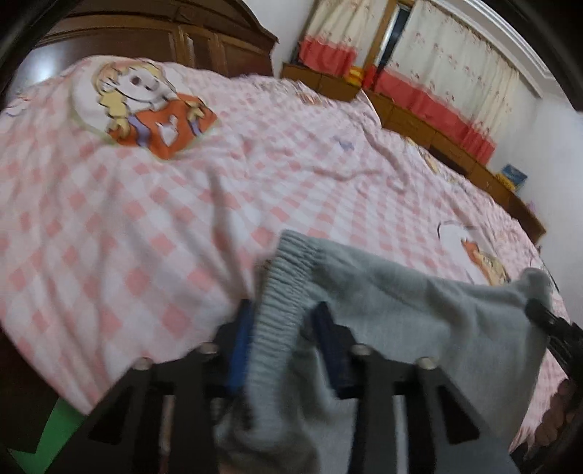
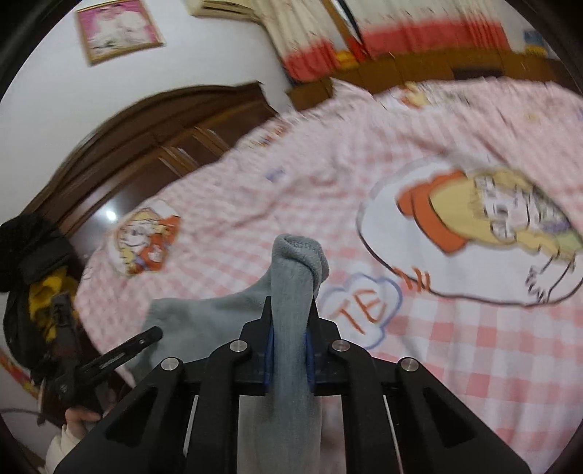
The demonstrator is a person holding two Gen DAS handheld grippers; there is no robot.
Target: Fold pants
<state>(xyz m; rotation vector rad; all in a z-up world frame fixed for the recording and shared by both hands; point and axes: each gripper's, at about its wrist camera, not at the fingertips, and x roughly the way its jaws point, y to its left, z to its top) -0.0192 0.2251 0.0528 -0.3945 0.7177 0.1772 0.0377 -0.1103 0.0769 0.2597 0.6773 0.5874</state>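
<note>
both grippers, left gripper and right gripper, are pinching soft, limp grey pants; fleece is sagging, so the ribbed waistband looks the firmest hold.

I see a bed sheet in pink and white check, rumpled, printed with cartoon figures of a blond character in orange. Behind it stands a dark wooden headboard. Along the far side runs a low wooden cabinet under cream curtains with a red band at the bottom. On the white wall hangs a framed picture.
</note>
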